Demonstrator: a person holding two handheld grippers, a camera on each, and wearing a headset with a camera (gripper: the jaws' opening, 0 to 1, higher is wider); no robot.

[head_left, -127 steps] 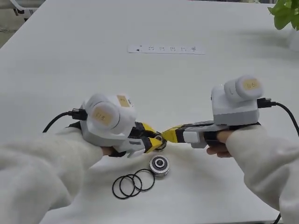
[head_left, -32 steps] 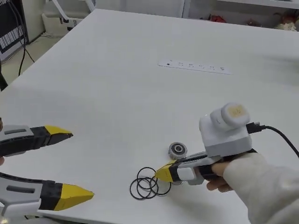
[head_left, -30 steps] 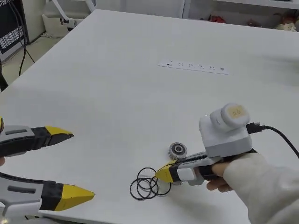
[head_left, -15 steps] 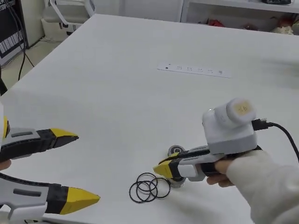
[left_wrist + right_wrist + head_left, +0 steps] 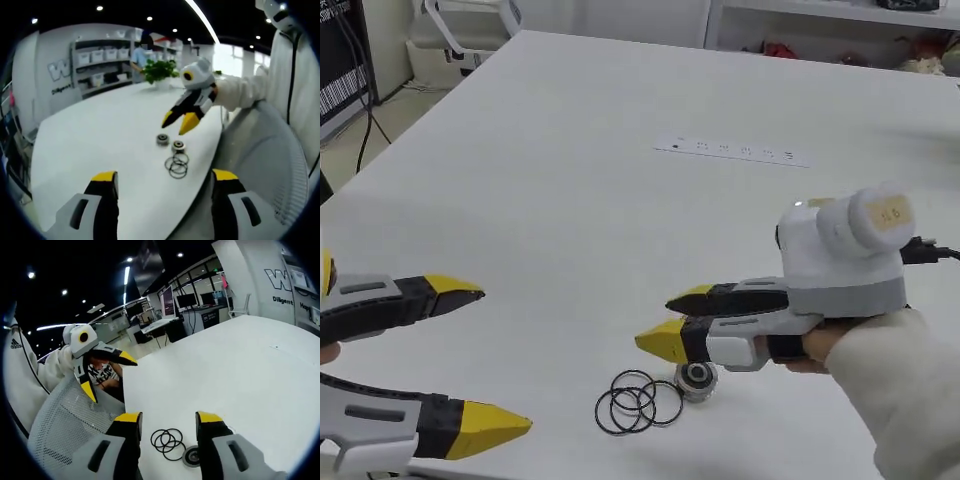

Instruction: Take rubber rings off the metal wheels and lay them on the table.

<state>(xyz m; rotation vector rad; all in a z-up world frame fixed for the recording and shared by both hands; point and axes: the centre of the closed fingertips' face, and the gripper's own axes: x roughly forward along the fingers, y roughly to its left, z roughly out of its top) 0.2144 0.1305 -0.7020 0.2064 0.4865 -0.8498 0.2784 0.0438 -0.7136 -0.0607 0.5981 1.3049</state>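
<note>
Where lettering shows, it reads as follows: the white sleeve [image 5: 20,365] in the right gripper view carries "adidas", and the wall sign [image 5: 284,299] carries "Diligent" under a large "W". The round yellow label [image 5: 890,213] on the right gripper's housing bears digits too small to read. A barcode sheet [image 5: 340,90] hangs beyond the bench's left edge.

The right gripper [image 5: 670,320] is held above the bench [image 5: 570,180], close to its near edge. Its yellow-tipped fingers [image 5: 660,342] are parted by a moderate gap and hold nothing; they touch neither wheel nor ring.

The left gripper [image 5: 485,360] is held by the bench's near left corner. Its fingers [image 5: 490,425] are spread wide, with nothing between them.

The black rubber rings [image 5: 638,400] lie flat on the bench in 1 overlapping cluster near the near edge. A metal wheel [image 5: 697,379] lies just beside the cluster on its right, under the right gripper. The left gripper view shows 2 metal wheels [image 5: 162,139] side by side, just past the rings as that view looks at them. In the right gripper view the rings and 1 wheel show between that gripper's own jaws.

A white power strip [image 5: 730,152] lies well apart, toward the far edge.
</note>
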